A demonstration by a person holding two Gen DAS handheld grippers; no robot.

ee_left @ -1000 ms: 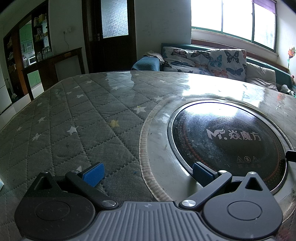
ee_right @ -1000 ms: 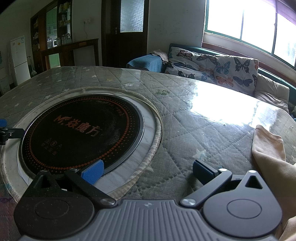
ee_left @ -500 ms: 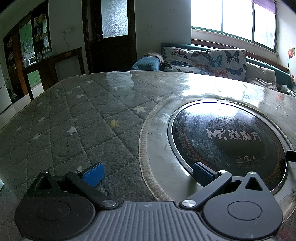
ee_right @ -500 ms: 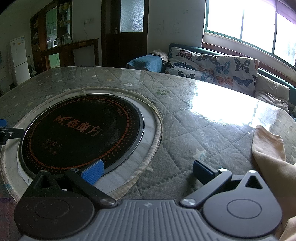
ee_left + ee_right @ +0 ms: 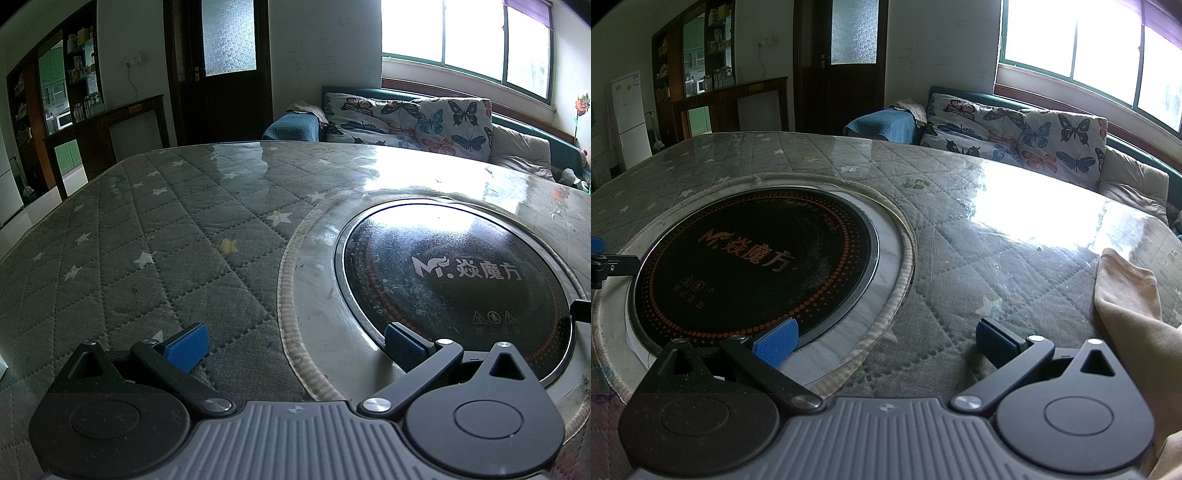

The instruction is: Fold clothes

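A tan garment (image 5: 1134, 317) lies crumpled at the right edge of the table in the right wrist view, running down past the gripper's right side. My right gripper (image 5: 886, 339) stands open just left of it, low over the quilted cover, with nothing between its blue pads. My left gripper (image 5: 295, 341) is open too, hovering over the cover beside the round cooktop, holding nothing. The garment does not show in the left wrist view. A tip of the left gripper (image 5: 602, 258) shows at the left edge of the right wrist view.
A grey star-patterned quilted cover (image 5: 147, 258) under glossy film spreads over the round table. A black round induction cooktop (image 5: 454, 273) (image 5: 757, 266) is set in its middle. Behind are a sofa with butterfly cushions (image 5: 406, 118), a dark door (image 5: 225, 70) and shelving (image 5: 55, 110).
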